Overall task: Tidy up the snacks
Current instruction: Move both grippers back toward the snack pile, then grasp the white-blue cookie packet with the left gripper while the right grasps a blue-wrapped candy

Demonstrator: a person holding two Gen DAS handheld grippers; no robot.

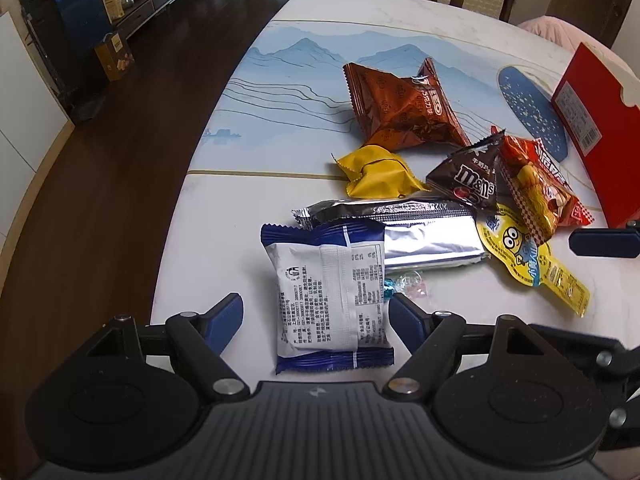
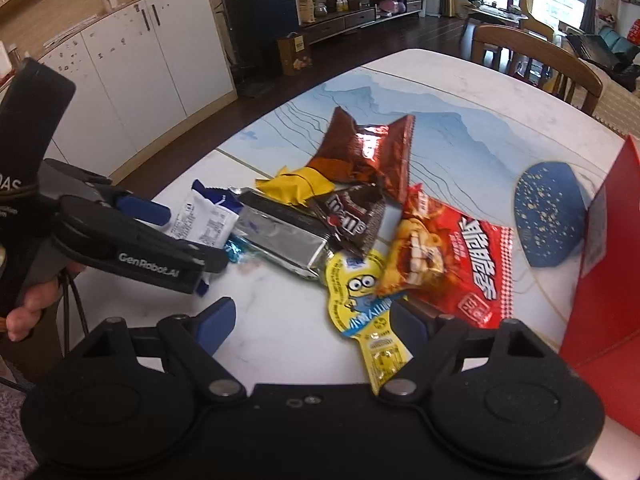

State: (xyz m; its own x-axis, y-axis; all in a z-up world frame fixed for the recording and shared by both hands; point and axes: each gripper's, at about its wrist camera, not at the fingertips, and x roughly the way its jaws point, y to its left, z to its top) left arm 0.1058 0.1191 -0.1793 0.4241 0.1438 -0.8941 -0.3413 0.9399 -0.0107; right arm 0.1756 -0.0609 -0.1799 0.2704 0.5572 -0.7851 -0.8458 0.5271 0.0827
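Left gripper (image 1: 316,320) spread wide, blue-and-white packet (image 1: 332,300) lying between its fingers, not pinched. Silver bar (image 1: 424,240) just ahead of it. Right gripper (image 2: 310,320) likewise agape, yellow Minions pouch (image 2: 366,300) by its right finger, red snack bag (image 2: 460,264) ahead-right, red box (image 2: 600,280) far right.

The silver bar wrapper (image 1: 424,240) is shiny, crinkled foil. The blue-and-white packet (image 1: 332,300) looks matt plastic. The table (image 1: 224,216) is smooth and glossy.

Left gripper (image 1: 316,312) and right gripper (image 2: 310,318) both have jaws spread wide, seemingly gripping nothing.
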